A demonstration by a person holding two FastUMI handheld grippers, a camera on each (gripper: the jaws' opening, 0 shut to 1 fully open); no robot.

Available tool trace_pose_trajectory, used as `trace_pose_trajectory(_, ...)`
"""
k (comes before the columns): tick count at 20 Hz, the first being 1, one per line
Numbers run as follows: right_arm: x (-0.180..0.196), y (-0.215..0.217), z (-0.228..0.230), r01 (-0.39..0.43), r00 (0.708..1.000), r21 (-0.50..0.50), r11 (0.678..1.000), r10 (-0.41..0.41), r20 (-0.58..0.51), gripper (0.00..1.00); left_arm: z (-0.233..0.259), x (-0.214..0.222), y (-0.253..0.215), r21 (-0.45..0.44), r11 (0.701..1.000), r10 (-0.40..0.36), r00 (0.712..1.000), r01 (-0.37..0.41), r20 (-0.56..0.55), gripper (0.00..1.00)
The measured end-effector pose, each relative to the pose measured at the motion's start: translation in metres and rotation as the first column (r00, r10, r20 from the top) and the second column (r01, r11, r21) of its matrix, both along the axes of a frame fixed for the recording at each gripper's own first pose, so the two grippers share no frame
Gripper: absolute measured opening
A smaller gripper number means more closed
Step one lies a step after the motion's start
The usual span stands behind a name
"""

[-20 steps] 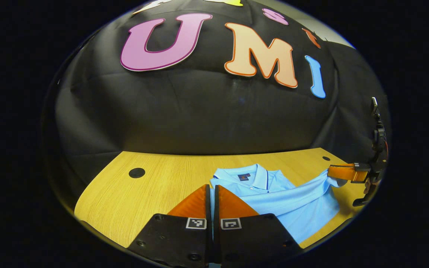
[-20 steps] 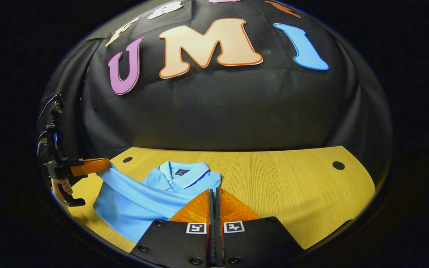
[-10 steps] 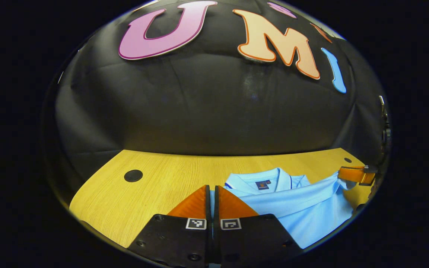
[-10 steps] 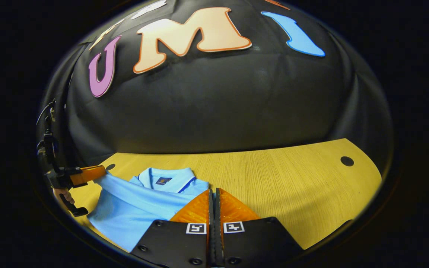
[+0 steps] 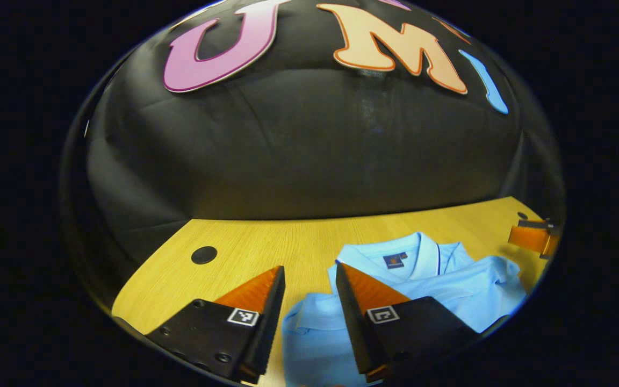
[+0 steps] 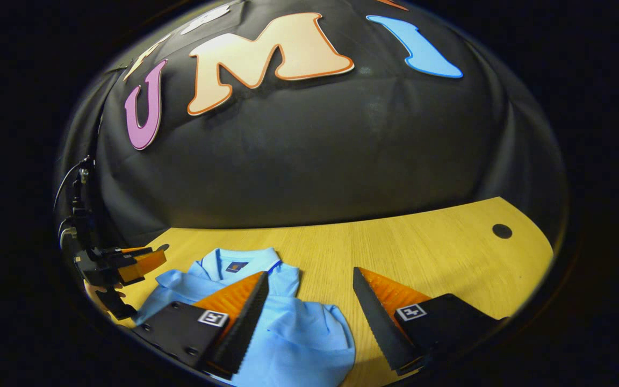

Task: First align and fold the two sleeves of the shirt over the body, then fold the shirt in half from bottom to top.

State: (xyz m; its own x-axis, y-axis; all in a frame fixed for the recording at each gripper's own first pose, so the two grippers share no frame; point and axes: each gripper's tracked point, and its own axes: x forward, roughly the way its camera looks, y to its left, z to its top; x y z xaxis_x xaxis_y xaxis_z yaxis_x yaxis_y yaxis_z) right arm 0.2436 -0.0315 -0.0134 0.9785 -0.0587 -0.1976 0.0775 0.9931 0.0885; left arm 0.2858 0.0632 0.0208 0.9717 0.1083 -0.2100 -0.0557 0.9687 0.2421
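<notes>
A light blue polo shirt (image 5: 449,293) lies folded on the wooden table (image 5: 245,239), collar toward the wall. In the left gripper view my left gripper (image 5: 308,269) is open just above the shirt's near left corner, with cloth lying slack between its fingers. The right gripper (image 5: 531,237) shows at the far right edge, beyond the shirt. In the right gripper view my right gripper (image 6: 310,273) is open over the shirt's (image 6: 299,336) near right corner, touching nothing. There the left gripper (image 6: 140,262) is at the far left, open, held by a hand (image 6: 100,290).
The table (image 6: 422,252) runs bare to the right of the shirt, with a round black hole (image 6: 501,231) near its far corner. Another hole (image 5: 203,254) sits left of the shirt. The black cloth wall stands close behind the table's back edge.
Both grippers were shut on the shirt's edge, carrying it toward the collar. Now both have opened and let the cloth drop onto the shirt's body.
</notes>
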Motion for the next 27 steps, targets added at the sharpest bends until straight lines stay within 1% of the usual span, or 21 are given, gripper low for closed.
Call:
trace_pose_trajectory(1,-0.003,0.001,0.001,0.0,1.0,-0.009,1.0,0.0,0.004,1.0,0.003,-0.002,0.0,0.0,1.0,0.011,1.0,-0.011,0.017,0.67)
trace_pose_trajectory(2,-0.005,0.002,0.002,-0.007,1.0,-0.022,1.0,0.007,0.004,0.94,0.007,-0.004,0.002,-0.003,1.0,0.024,0.999,-0.024,0.035,0.74)
trace_pose_trajectory(3,-0.007,0.003,0.002,-0.012,1.0,-0.038,0.999,0.012,0.004,0.98,0.011,-0.009,0.001,-0.017,1.0,0.027,0.998,-0.026,0.05,0.89)
trace_pose_trajectory(4,-0.008,0.003,0.0,-0.013,1.0,-0.055,0.998,0.013,-0.003,0.98,0.014,-0.011,0.0,-0.031,0.999,0.03,0.998,-0.028,0.06,0.95)
trace_pose_trajectory(7,-0.017,0.008,-0.001,-0.025,1.0,-0.073,0.997,0.025,-0.006,0.98,0.018,-0.02,0.002,-0.051,0.998,0.028,0.998,-0.025,0.061,0.96)
trace_pose_trajectory(8,-0.019,0.01,0.0,-0.027,1.0,-0.073,0.997,0.027,-0.004,0.94,0.019,-0.022,0.003,-0.05,0.998,0.028,0.998,-0.025,0.062,0.96)
trace_pose_trajectory(12,-0.027,0.014,0.007,-0.034,0.999,-0.071,0.997,0.034,0.004,0.95,0.022,-0.035,0.007,-0.072,0.997,0.02,0.998,-0.015,0.065,0.96)
trace_pose_trajectory(13,-0.03,0.015,0.008,-0.034,0.999,-0.068,0.997,0.035,0.008,0.98,0.024,-0.038,0.008,-0.074,0.997,0.02,0.997,-0.015,0.071,0.96)
trace_pose_trajectory(15,-0.034,0.015,0.01,-0.03,0.999,-0.067,0.997,0.031,0.016,0.98,0.026,-0.043,0.01,-0.069,0.998,0.021,0.997,-0.016,0.079,0.96)
trace_pose_trajectory(16,-0.036,0.014,0.009,-0.029,0.999,-0.069,0.997,0.03,0.014,0.95,0.027,-0.046,0.01,-0.066,0.998,0.021,0.996,-0.015,0.082,0.96)
trace_pose_trajectory(18,-0.041,0.013,0.008,-0.023,1.0,-0.067,0.997,0.024,0.015,0.95,0.029,-0.051,0.011,-0.059,0.998,0.02,0.996,-0.015,0.089,0.96)
trace_pose_trajectory(19,-0.043,0.014,0.008,-0.024,1.0,-0.064,0.998,0.025,0.015,0.98,0.029,-0.054,0.01,-0.057,0.998,0.02,0.996,-0.015,0.092,0.96)
trace_pose_trajectory(27,-0.059,0.012,0.004,-0.021,1.0,-0.068,0.997,0.022,0.019,0.98,0.03,-0.074,0.002,-0.039,0.999,0.0,0.994,0.004,0.105,0.96)
